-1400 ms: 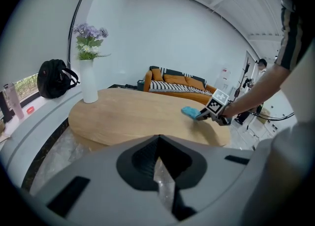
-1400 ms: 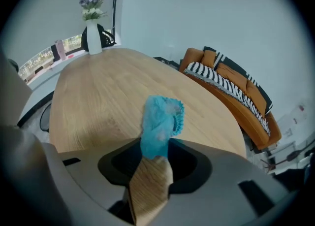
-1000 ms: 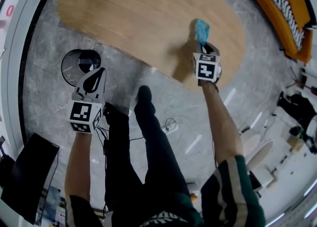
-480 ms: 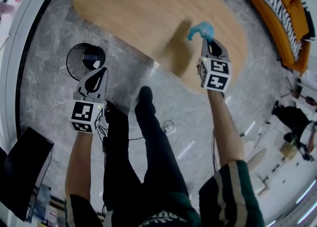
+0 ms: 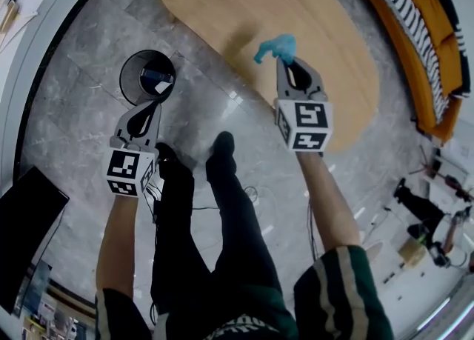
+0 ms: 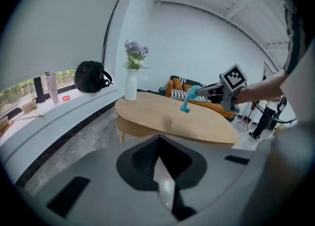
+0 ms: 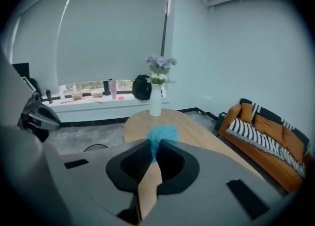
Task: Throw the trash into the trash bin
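A crumpled blue piece of trash [image 5: 275, 47] hangs above the near edge of the oval wooden table [image 5: 326, 12], and my right gripper [image 5: 285, 63] is shut on it. In the right gripper view the blue trash [image 7: 161, 135] sticks out past the closed tips [image 7: 156, 144]. The left gripper view shows the trash [image 6: 187, 100] dangling from the right gripper [image 6: 201, 91]. The black round trash bin [image 5: 148, 75] stands on the grey floor left of the table, with some litter inside. My left gripper [image 5: 146, 112] is shut and empty, just in front of the bin.
An orange sofa [image 5: 429, 35] with a striped cushion runs along the right. A white vase of flowers [image 6: 130, 83] stands on the table's far end, and a black backpack [image 6: 91, 77] lies on the window ledge. The person's legs [image 5: 222, 205] and a dark screen [image 5: 26, 227] are below.
My right gripper has lifted the blue trash off the table and carried it left, toward the bin. The left gripper has shifted a little and the bin now lies closer to it.
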`<state>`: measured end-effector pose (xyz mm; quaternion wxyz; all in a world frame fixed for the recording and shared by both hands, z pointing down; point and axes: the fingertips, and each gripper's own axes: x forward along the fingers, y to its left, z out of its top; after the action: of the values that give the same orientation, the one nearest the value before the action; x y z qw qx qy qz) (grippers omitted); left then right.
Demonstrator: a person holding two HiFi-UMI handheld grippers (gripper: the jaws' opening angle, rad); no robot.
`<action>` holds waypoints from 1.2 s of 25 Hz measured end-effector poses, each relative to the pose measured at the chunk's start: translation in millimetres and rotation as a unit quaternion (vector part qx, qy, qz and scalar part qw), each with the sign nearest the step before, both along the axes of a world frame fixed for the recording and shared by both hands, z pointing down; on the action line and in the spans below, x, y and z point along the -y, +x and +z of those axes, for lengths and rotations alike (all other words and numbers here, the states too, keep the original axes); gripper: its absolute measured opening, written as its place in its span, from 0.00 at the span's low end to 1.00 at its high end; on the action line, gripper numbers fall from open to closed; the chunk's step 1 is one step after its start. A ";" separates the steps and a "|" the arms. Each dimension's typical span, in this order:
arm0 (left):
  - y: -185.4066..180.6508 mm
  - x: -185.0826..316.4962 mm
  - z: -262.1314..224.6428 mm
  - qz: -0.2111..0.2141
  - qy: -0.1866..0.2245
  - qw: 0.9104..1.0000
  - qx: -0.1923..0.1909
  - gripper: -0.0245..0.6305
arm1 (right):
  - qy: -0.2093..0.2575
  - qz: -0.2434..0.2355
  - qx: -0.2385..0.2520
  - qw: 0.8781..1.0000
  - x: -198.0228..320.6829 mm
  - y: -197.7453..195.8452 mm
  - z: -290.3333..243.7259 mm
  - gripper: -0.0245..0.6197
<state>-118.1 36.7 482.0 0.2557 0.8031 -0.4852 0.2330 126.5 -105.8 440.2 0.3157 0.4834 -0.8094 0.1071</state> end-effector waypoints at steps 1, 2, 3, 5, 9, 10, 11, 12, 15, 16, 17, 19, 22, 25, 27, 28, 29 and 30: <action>-9.5 -4.7 0.5 -0.008 0.000 1.000 0.000 0.04 | -0.002 -0.014 0.005 1.000 -4.0 -19.5 -0.2 0.07; -19.2 -9.4 1.1 -0.015 0.000 1.000 -0.001 0.04 | -0.002 -0.029 0.011 1.000 -7.8 -40.2 -1.0 0.07; -28.8 -13.9 1.7 -0.023 0.000 1.000 -0.001 0.04 | -0.001 -0.046 0.017 0.999 -11.6 -60.9 -1.5 0.07; -46.9 -22.2 3.0 -0.039 0.000 0.999 -0.002 0.04 | -0.001 -0.086 0.023 0.996 -20.3 -99.7 1.4 0.07; -79.4 -41.1 10.1 -0.073 -0.005 0.997 -0.001 0.04 | -0.010 -0.145 0.040 0.989 -40.2 -171.3 15.6 0.07; -86.7 -46.2 12.4 -0.081 -0.007 0.997 -0.001 0.04 | -0.017 -0.156 0.042 0.987 -46.0 -185.5 22.7 0.07; -93.2 -51.2 14.4 -0.089 -0.009 0.996 0.000 0.04 | -0.025 -0.166 0.042 0.985 -51.6 -199.1 30.9 0.07; -99.5 -56.0 16.1 -0.097 -0.011 0.995 0.000 0.04 | -0.034 -0.177 0.042 0.983 -57.1 -212.2 40.3 0.07; -117.2 -69.7 20.4 -0.116 -0.017 0.993 -0.001 0.04 | -0.063 -0.205 0.035 0.976 -75.2 -248.6 73.3 0.07; -121.4 -73.9 21.6 -0.118 -0.017 0.993 -0.002 0.04 | -0.072 -0.213 0.029 0.974 -82.1 -258.5 85.9 0.07; -124.5 -77.8 22.5 -0.121 -0.017 0.993 -0.004 0.04 | -0.082 -0.221 0.021 0.972 -88.7 -267.4 99.2 0.07; -128.1 -85.5 24.6 -0.125 -0.018 0.992 -0.006 0.04 | -0.101 -0.235 0.006 0.967 -100.5 -283.7 127.5 0.07; -134.4 -94.5 32.2 -0.134 -0.019 0.991 -0.008 0.04 | -0.141 -0.247 -0.009 0.958 -115.9 -304.7 173.8 0.07; -143.4 -102.0 46.3 -0.143 -0.021 0.989 -0.011 0.04 | -0.205 -0.256 -0.006 0.945 -132.9 -321.2 219.4 0.07; -149.3 -109.1 57.2 -0.150 -0.024 0.988 -0.009 0.04 | -0.239 -0.266 -0.010 0.934 -144.3 -328.7 242.4 0.07; -152.3 -112.2 61.6 -0.154 -0.025 0.988 -0.009 0.04 | -0.250 -0.271 -0.017 0.930 -148.4 -331.1 251.7 0.07; -155.5 -114.6 65.2 -0.158 -0.025 0.987 -0.008 0.04 | -0.259 -0.274 -0.024 0.926 -151.2 -332.7 260.4 0.08; -158.6 -116.8 67.9 -0.161 -0.025 0.987 -0.007 0.04 | -0.267 -0.276 -0.031 0.923 -153.6 -333.4 269.1 0.12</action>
<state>-276.7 153.5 550.0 0.3135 0.7094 -0.6003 0.1951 -206.9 47.8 709.3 0.4747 0.1413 -0.8422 0.2130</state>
